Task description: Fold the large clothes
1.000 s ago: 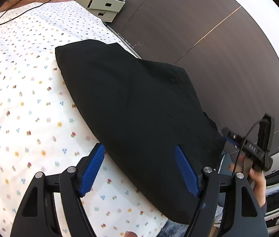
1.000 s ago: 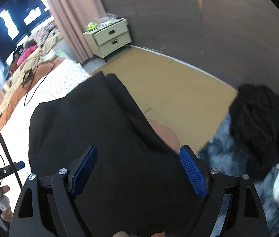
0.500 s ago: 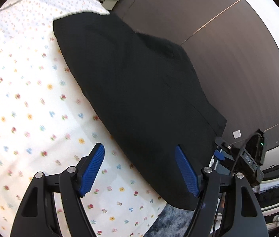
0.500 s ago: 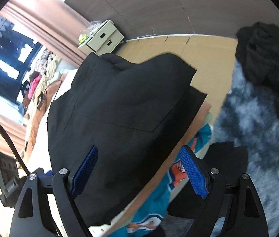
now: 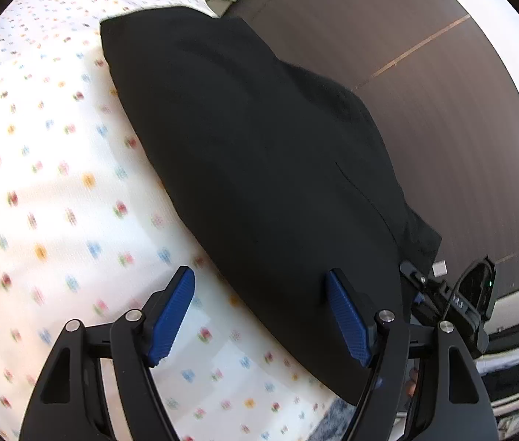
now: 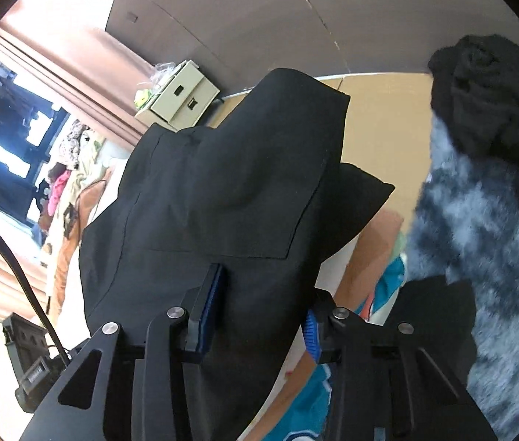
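Closing on the garment (image 6: 230, 198), the right gripper (image 6: 259, 316) pinches its lower edge at frame centre; only the left view shows the left gripper (image 5: 259, 316) wide, garment (image 5: 259, 169) on the sheet (image 5: 39, 183).

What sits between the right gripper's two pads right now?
In the right wrist view, a fold of the black garment fills the gap in the right gripper. Its jaws have just been closing on that cloth and its pads now press it.

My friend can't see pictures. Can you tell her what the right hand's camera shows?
The right tool has just been closing, with a fold of the black garment between its blue pads. Behind it are a cream drawer cabinet, pink curtains and a fluffy grey rug.
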The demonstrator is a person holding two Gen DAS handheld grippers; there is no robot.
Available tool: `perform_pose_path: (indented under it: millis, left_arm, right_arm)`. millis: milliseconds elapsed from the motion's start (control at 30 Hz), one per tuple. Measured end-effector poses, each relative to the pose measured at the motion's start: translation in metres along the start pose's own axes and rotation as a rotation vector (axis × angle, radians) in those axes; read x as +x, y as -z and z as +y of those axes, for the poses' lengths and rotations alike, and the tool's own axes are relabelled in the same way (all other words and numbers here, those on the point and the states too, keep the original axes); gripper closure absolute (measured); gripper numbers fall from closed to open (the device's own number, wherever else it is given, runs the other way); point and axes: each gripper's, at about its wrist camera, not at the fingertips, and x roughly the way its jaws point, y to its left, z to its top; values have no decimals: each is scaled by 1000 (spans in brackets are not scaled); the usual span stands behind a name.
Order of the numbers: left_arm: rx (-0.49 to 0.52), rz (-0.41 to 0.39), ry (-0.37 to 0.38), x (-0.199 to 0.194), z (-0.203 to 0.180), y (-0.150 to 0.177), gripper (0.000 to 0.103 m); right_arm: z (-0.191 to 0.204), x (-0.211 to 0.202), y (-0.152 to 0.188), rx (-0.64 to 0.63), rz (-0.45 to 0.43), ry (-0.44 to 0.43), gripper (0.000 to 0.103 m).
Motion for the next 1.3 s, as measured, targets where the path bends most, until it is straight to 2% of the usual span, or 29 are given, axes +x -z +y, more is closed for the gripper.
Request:
perform_pose_path:
  millis: [233, 267, 333, 467, 667, 800, 1000, 1067, 1100, 1167, 1300]
  left_arm:
    - [-29, -56, -53, -16, 18, -20, 29]
    - [-28, -77, -59, -23, 19, -20, 29]
    - [-17, -102, -64, -34, 20, -18, 29]
    - [-8, -106, -59, -53, 24, -12, 29]
    - [-2, -133, -54, -91, 29, -2, 29]
    - [21, -148, -63, -121, 21, 3, 29]
    - [41, -178, -87, -167, 6, 9, 29]
    - [47, -201, -88, -185, 1, 14, 29]
    - [48, -211, -88, -196, -4, 18, 29]
    - [50, -233, -96, -216, -8, 25, 27]
    - [64, -281, -99, -247, -14, 39, 9]
  right_arm:
    - [-4, 2, -6, 17, 1, -20, 66]
    - [0, 0, 3, 16, -6, -19, 66]
    - [1, -3, 14, 6, -23, 7, 60]
    - [-6, -21, 1, 24, -106, 127, 57]
    - [-6, -31, -10, 0, -101, 267, 57]
    - [7, -49, -8, 6, -87, 278, 57]
    - [51, -88, 9, -71, -89, 275, 56]
    - [66, -103, 20, -94, -83, 252, 32]
    - [72, -110, 25, -102, -81, 237, 15]
    - [90, -128, 37, -140, -100, 239, 14]
    - [113, -158, 58, -188, -139, 251, 13]
